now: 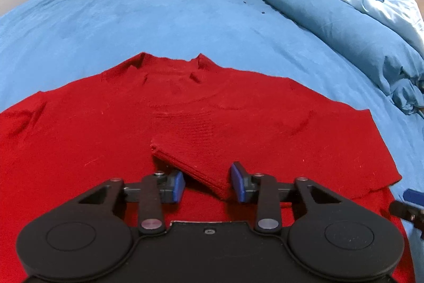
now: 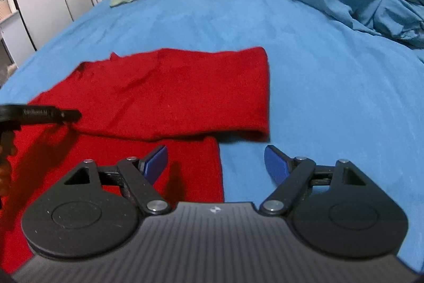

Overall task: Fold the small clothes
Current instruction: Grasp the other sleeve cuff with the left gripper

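The red knitted sweater [image 1: 185, 108] lies spread on the bed's blue sheet [image 1: 132, 23]; its left side runs off the edge of the left wrist view, and its lower part is hidden behind the black body of the left gripper [image 1: 208, 183]. That gripper's 2 blue-padded fingers [image 1: 178, 186] stand apart, with a folded-over, ribbed piece of the sweater lying between them, not clamped; whether the pads touch it is hard to tell. At the right edge of this view only a tip of the right gripper [image 1: 409, 203] shows, cut off.

In the right wrist view the sweater [image 2: 172, 92] is blurred, with 1 sleeve stretched rightward across the sheet [image 2: 318, 70]. The right gripper [image 2: 216, 163] hovers over the sweater's right edge, fingers [image 2: 275, 163] wide apart and holding nothing.
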A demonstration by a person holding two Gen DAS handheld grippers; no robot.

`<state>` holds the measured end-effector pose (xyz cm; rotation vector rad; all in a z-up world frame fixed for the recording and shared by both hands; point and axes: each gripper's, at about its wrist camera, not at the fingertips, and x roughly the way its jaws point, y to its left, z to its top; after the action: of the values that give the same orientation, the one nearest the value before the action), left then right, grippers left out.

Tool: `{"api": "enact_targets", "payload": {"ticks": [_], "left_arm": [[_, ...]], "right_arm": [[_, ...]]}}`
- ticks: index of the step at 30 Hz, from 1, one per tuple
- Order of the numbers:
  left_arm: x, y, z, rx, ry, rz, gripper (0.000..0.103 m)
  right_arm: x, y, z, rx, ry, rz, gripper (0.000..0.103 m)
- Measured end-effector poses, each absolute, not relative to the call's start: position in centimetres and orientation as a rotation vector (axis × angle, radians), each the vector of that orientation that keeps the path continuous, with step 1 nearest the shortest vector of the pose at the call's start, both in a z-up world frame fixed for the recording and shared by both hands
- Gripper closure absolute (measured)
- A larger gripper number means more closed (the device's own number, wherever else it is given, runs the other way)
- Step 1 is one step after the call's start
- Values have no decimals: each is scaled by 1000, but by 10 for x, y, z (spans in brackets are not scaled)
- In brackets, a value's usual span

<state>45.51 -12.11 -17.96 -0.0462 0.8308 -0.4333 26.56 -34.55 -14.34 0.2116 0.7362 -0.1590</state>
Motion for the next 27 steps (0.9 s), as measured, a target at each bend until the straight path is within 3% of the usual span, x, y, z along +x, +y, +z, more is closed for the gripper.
{"api": "enact_targets", "payload": {"ticks": [1, 13, 27], "left_arm": [[455, -123, -179, -54, 823, -433, 98], [444, -63, -97, 23, 480, -262, 99], [436, 2, -152, -1, 607, -180, 98]], "right_arm": [[265, -344, -145, 198, 732, -169, 6], [297, -330, -164, 87, 723, -243, 1], [325, -346, -161, -13, 783, -300, 2]]}}
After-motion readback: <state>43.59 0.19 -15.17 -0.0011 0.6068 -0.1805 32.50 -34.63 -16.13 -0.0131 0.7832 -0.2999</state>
